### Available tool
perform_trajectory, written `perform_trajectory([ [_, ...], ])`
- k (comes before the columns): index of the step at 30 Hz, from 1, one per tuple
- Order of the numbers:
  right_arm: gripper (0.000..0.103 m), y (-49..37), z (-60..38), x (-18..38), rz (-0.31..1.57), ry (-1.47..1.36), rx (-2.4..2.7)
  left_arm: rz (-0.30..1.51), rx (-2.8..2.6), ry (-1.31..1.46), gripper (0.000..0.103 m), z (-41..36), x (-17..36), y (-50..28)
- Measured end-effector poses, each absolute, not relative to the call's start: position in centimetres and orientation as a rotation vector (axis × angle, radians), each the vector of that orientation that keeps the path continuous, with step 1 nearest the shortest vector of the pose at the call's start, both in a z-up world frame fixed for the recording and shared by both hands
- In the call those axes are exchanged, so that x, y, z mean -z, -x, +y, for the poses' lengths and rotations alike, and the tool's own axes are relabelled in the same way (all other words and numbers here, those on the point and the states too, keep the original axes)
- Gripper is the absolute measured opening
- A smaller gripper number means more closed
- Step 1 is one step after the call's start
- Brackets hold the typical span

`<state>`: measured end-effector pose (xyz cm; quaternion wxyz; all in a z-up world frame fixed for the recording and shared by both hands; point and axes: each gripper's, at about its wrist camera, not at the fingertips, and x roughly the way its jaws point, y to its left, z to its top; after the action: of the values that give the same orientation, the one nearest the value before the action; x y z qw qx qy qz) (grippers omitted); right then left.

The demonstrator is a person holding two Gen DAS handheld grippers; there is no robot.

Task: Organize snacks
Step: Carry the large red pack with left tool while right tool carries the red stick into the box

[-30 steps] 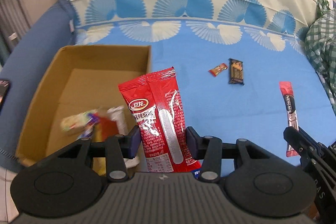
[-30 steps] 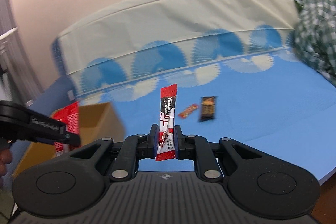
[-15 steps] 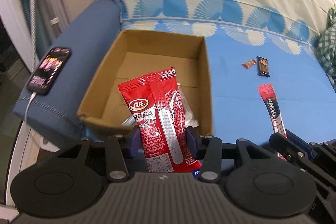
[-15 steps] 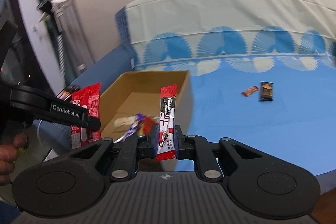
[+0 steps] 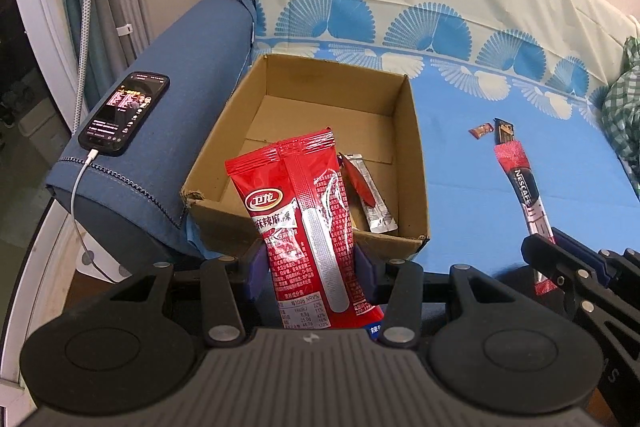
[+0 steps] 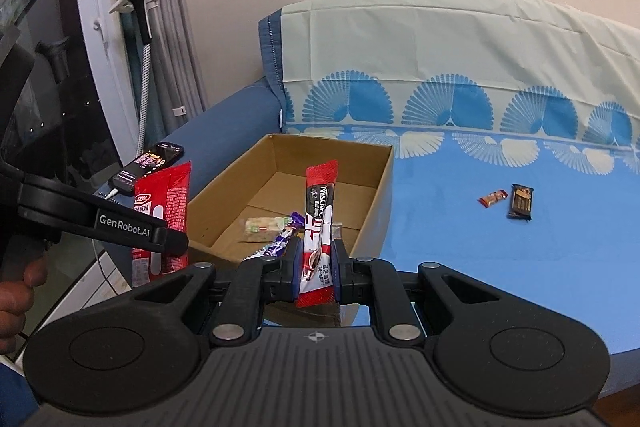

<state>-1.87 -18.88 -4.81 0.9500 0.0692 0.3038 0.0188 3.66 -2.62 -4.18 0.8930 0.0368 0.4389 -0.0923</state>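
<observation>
Left wrist view shows your left gripper [image 5: 310, 263] clamped on the red snack pouch [image 5: 304, 223] just short of the cardboard box [image 5: 416, 163] (presumably for dropping in), while your right gripper [image 6: 318, 269] pinches the coffee stick [image 6: 318, 223] beside it.

The cardboard box [image 5: 412, 163] is open-topped; its far half is left bare, while wrappers [image 6: 266, 229] crowd the near end. The armrest is occupied by a phone [image 5: 124, 111].
</observation>
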Motion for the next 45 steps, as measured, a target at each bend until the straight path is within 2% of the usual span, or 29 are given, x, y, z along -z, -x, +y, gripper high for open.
perform_trajectory([
  [19, 0.015, -0.6, -19.0, 5.2, 0.646, -0.123, -0.041, 0.925, 0.203, -0.084, 0.051, -2.0, 4.3, -6.7],
  [32, 0.015, -8.3, -19.1, 6.3, 0.677, -0.099, -0.074, 0.926, 0.239, -0.124, 0.051, -3.2, 5.1, -13.6],
  [45, 0.015, -17.3, -19.4, 10.1, 0.757, -0.114, -0.103, 1.006, 0.244, -0.149, 0.051, -4.9, 8.9, -22.1],
])
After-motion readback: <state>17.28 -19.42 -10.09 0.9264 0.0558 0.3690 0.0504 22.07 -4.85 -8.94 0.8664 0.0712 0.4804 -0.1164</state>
